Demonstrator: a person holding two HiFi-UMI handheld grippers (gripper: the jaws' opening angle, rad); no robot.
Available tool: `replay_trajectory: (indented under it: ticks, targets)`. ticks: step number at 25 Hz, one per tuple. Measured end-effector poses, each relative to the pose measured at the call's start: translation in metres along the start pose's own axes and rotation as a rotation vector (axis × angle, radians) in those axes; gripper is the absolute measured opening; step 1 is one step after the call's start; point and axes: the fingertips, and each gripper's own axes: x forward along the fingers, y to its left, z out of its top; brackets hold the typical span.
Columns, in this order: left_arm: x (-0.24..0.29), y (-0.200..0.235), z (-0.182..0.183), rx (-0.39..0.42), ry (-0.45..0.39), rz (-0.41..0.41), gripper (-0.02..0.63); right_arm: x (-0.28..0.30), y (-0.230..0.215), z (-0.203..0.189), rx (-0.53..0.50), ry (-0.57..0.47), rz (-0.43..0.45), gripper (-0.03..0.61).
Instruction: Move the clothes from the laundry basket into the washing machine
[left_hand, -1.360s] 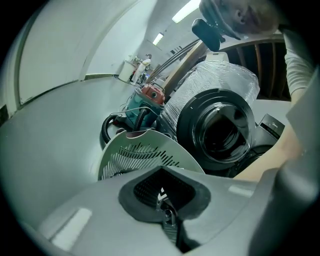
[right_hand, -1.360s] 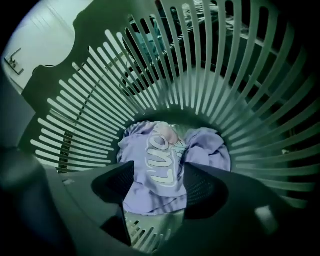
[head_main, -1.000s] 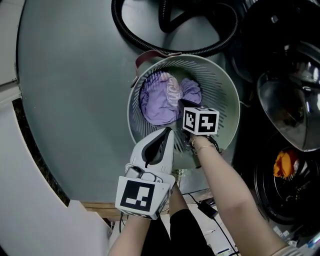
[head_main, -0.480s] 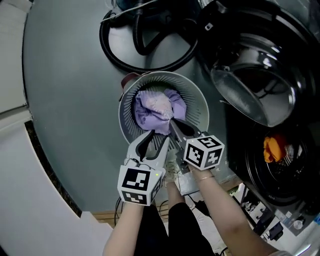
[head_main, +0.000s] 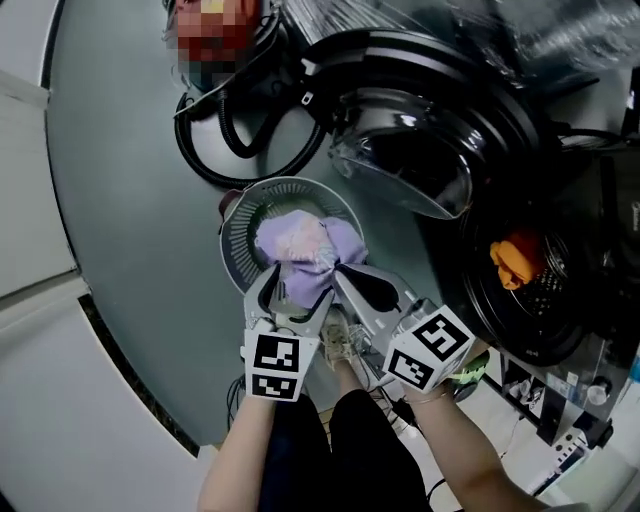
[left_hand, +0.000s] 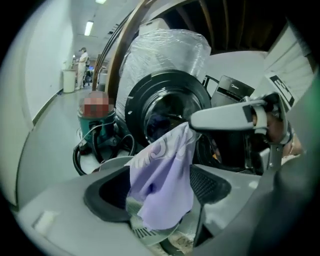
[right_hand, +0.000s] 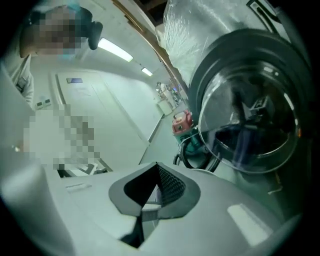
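A lavender garment (head_main: 300, 250) rises out of the round grey laundry basket (head_main: 235, 215) on the floor. My right gripper (head_main: 337, 270) is shut, and the garment's top corner hangs from its tip (left_hand: 192, 121). The cloth (left_hand: 162, 180) drapes down between the wide-apart jaws of my left gripper (head_main: 295, 287), which is open around it. In the right gripper view the jaws (right_hand: 155, 167) meet at their tips and the cloth is hidden. The washing machine's glass door (head_main: 400, 150) stands open. An orange garment (head_main: 515, 258) lies in its dark drum (head_main: 545, 310).
A black hose (head_main: 230, 150) coils on the floor beyond the basket, beside a red and teal vacuum (right_hand: 182, 125). The open door (right_hand: 250, 130) juts out just right of the basket. A plastic-wrapped appliance (left_hand: 165, 50) stands behind the washer. A person (left_hand: 82, 55) stands far down the corridor.
My right gripper has drawn back out of the basket towards me, lifting the lavender garment. The head view has swung towards the washing machine. The left gripper stays at the basket's near rim.
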Motion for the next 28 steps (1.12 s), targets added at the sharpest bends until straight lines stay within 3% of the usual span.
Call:
replay_trajectory:
  ticks: [4, 11, 14, 19, 24, 26, 28]
  targets:
    - [-0.004, -0.029, 0.040, 0.143, -0.021, -0.046, 0.377, -0.045, 0.015, 0.031, -0.029, -0.057, -0.011, 0.028]
    - [-0.001, -0.098, 0.084, 0.309, -0.033, -0.253, 0.370, -0.118, 0.017, 0.064, 0.008, -0.213, -0.122, 0.028]
    - [-0.002, -0.137, 0.099, 0.330, -0.061, -0.365, 0.297, -0.155, 0.016, 0.075, 0.034, -0.298, -0.183, 0.026]
    - [0.000, -0.201, 0.117, 0.380, -0.088, -0.469, 0.071, -0.211, -0.005, 0.083, 0.039, -0.428, -0.312, 0.028]
    - [0.002, -0.259, 0.125, 0.374, -0.054, -0.563, 0.034, -0.272, -0.033, 0.072, 0.071, -0.547, -0.505, 0.029]
    - [0.004, -0.280, 0.132, 0.364, -0.049, -0.602, 0.034, -0.289, -0.044, 0.061, 0.106, -0.553, -0.521, 0.106]
    - [0.004, -0.302, 0.138, 0.362, -0.053, -0.645, 0.033, -0.300, -0.054, 0.043, 0.127, -0.512, -0.531, 0.239]
